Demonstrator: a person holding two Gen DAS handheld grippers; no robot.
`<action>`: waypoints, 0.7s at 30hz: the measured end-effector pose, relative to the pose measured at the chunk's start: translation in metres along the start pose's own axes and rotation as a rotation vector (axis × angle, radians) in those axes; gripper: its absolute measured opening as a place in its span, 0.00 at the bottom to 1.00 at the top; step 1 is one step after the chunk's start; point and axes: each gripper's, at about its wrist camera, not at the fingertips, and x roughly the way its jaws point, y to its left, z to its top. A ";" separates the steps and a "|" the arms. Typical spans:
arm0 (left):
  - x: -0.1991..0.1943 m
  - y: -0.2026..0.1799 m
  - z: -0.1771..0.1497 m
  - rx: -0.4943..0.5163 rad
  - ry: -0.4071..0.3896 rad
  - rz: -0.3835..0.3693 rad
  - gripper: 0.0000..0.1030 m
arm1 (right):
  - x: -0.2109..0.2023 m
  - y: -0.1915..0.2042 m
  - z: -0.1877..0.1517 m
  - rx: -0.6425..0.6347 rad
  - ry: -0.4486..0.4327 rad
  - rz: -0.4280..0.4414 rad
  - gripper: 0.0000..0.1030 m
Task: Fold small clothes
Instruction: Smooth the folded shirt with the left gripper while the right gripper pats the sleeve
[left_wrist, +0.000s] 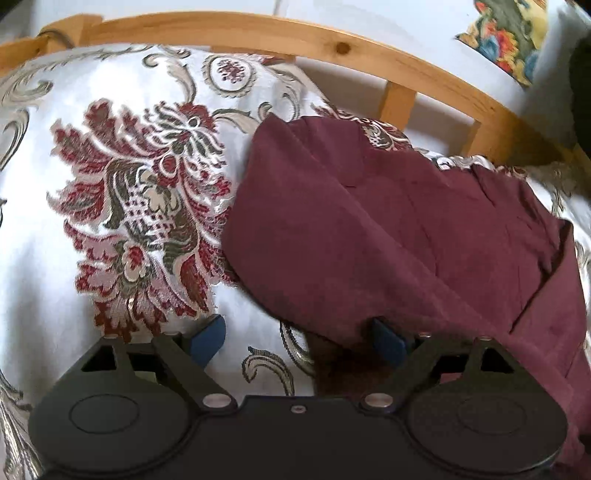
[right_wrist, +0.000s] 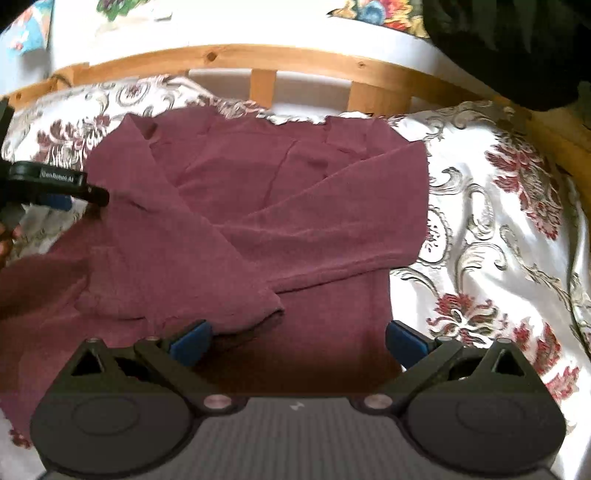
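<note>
**Both grippers open over the maroon shirt**

Nearest to you in the left wrist view is your left gripper (left_wrist: 299, 341), with its two blue-padded fingers (left_wrist: 208, 338) spread wide. Nothing is held between them. The right pad touches the near edge of the maroon shirt (left_wrist: 388, 236), and the left pad stands over the bedspread (left_wrist: 122, 184).

Your right gripper (right_wrist: 297, 343) is also wide open and holds nothing. Its blue fingertips (right_wrist: 190, 343) hover just above the lower part of the shirt (right_wrist: 258, 206); I cannot tell if they touch the cloth.

The shirt lies flat on the bedspread (right_wrist: 498, 206), with both sleeves folded across the chest so that they cross. In the right wrist view the left gripper (right_wrist: 55, 184) appears at the left edge, beside the shirt's side.

The bedspread is white and shiny, with a red and grey floral pattern. Behind it runs a light wooden bed rail (right_wrist: 258, 59) with short slats. Beyond the rail you see a white surface and a colourful flowered fabric (left_wrist: 506, 37).
</note>
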 end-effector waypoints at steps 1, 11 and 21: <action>0.000 0.000 0.001 -0.006 0.001 -0.002 0.85 | 0.002 0.001 0.000 0.001 0.004 0.006 1.00; -0.003 0.010 0.071 0.033 -0.222 0.099 0.90 | 0.004 0.002 0.002 0.030 -0.026 0.019 1.00; 0.053 0.017 0.094 0.098 -0.232 0.346 0.95 | 0.018 -0.001 -0.004 0.076 0.004 0.007 1.00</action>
